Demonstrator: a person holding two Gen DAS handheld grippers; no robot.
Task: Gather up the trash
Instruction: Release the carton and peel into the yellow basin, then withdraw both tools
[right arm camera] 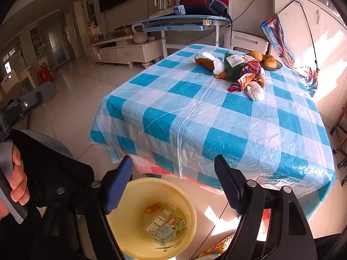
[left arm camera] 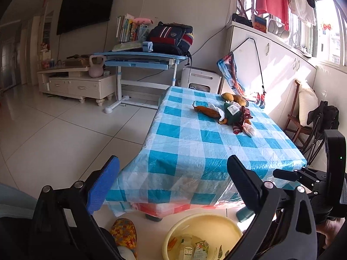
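Observation:
A yellow bin (right arm camera: pixel 186 208) stands on the floor at the near edge of the table, holding a bottle, a small carton (right arm camera: pixel 171 227) and an orange scrap. In the left wrist view the yellow bin (left arm camera: pixel 216 221) sits low, between the fingers. Far across the blue-checked tablecloth (right arm camera: pixel 195 112) lies a heap of trash: a green pouch (right arm camera: pixel 233 67), a red wrapper (right arm camera: pixel 248 73), crumpled white tissue (right arm camera: pixel 256 92) and orange peel (right arm camera: pixel 205 61). My left gripper (left arm camera: pixel 173 173) is open and empty before the table edge. My right gripper (right arm camera: pixel 173 173) is open above the bin, empty.
A dark plate of fruit (right arm camera: pixel 269 61) sits behind the heap. A colourful bag (right arm camera: pixel 279 43) hangs at the table's far right. A blue desk with a backpack (right arm camera: pixel 206 0), a TV stand and wooden chairs (left arm camera: pixel 299 112) surround the table. A patterned slipper (left arm camera: pixel 124 234) lies beside the bin.

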